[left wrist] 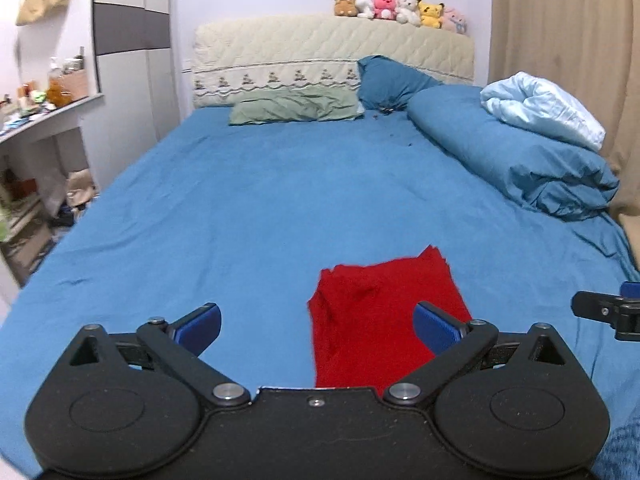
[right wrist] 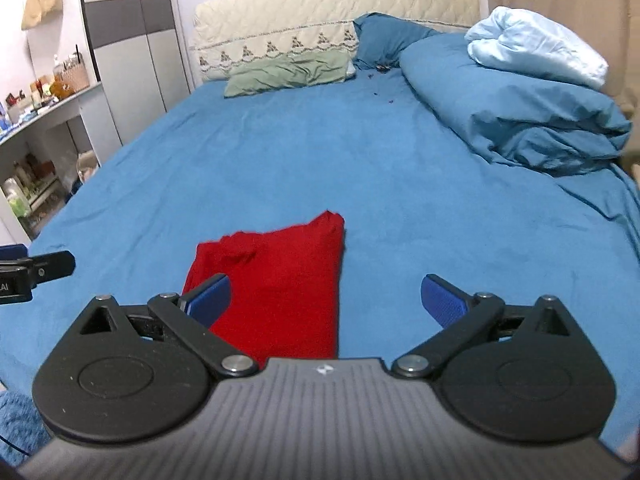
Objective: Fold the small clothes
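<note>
A small red garment point(left wrist: 380, 312) lies folded into a narrow strip on the blue bed sheet point(left wrist: 240, 208), near the front edge. It also shows in the right wrist view point(right wrist: 280, 280). My left gripper point(left wrist: 318, 326) is open and empty, with its right finger over the garment's right side. My right gripper point(right wrist: 326, 298) is open and empty, with its left finger over the garment's left part. The right gripper's tip shows at the right edge of the left wrist view point(left wrist: 608, 310). The left gripper's tip shows at the left edge of the right wrist view point(right wrist: 36, 268).
A rolled blue duvet point(left wrist: 520, 152) with a pale blue cloth point(left wrist: 544, 108) lies along the bed's right side. Green point(left wrist: 296, 108) and blue point(left wrist: 392, 80) pillows lean at the headboard, plush toys point(left wrist: 400, 10) on top. Shelves point(left wrist: 36, 152) stand left of the bed.
</note>
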The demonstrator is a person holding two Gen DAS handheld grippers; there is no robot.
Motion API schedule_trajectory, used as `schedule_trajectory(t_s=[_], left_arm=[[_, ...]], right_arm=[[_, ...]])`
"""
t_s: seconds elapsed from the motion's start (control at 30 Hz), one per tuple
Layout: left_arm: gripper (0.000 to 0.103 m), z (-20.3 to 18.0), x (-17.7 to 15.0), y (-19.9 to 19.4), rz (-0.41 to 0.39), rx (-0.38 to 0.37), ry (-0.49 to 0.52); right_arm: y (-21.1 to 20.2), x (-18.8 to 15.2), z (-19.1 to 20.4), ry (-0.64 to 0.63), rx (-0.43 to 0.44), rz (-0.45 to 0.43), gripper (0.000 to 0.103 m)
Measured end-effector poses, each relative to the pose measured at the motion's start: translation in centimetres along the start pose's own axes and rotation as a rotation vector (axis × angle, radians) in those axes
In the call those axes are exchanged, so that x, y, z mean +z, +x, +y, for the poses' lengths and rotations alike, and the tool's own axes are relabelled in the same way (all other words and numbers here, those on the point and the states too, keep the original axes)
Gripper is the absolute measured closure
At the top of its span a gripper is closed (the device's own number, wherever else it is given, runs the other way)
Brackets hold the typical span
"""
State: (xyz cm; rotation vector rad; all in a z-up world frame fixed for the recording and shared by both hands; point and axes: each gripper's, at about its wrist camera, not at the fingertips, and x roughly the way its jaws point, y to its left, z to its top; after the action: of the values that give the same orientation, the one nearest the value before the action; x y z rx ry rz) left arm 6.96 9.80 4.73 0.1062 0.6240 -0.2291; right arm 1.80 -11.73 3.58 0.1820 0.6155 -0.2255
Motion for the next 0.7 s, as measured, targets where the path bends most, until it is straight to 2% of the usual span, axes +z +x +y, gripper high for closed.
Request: schedule_trajectory(t_s=[0.17, 0.3, 0.5, 0.7], left_arm=[[0.000, -0.1, -2.5, -2.9, 0.000, 0.051, 0.017], [0.000, -0.3, -4.5, -4.0, 0.028, 0.071, 0.025], [0.000, -0.8, -6.6, -4.3, 0.051, 0.066, 0.033], [0.000, -1.2, -7.1, -4.2, 0.059, 0.073, 0.035]], right_arm=[[-3.4, -1.9, 1.1, -0.030, -0.029, 0.068, 0.000], [-4.7, -4.3, 1.8, -0.063, -0.073, 0.081, 0.000], [-5.0, -6.8, 2.0, -0.023, -0.084, 0.131, 0.000], [-5.3, -7.4, 2.0, -0.034, -0.111, 0.135, 0.000]])
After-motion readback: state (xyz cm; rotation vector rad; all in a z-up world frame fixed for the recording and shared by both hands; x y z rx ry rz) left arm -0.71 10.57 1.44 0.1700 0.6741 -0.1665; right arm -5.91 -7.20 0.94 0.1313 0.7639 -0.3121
